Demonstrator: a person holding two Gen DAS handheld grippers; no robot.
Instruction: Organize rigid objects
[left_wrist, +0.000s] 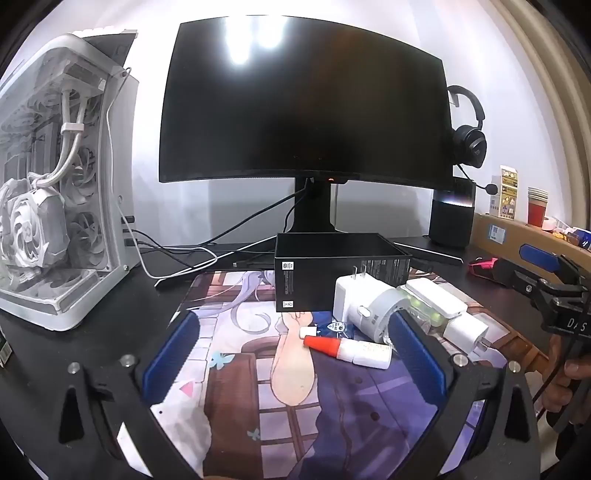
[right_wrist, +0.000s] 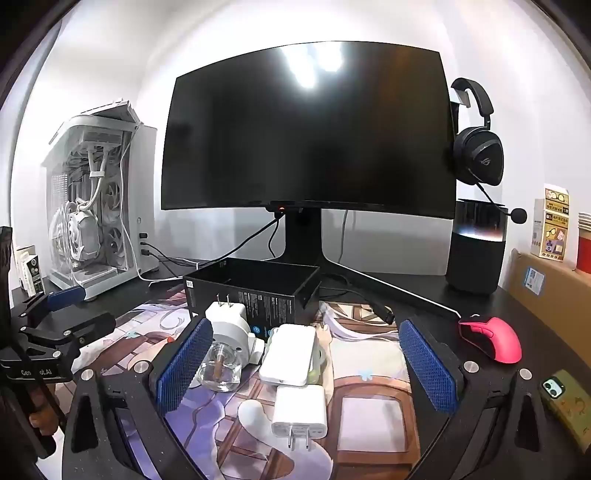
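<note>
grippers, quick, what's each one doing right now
left gripper: open, holding nothing.
right gripper: open, holding nothing.

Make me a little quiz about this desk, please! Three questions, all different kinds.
1. True or false: the black box is open on top.
2. Pick one. The cap on the small bottle is: A) green B) orange-red C) black.
3. Fill in: beside the right gripper, on the bare desk, lies a pink ____.

Key:
1. True. The right wrist view looks into it, and what shows of the inside is empty.
2. B. The bottle lies on its side on the picture mat, between the left gripper's open fingers.
3. Mouse. Both grippers are open and hold nothing.
</note>
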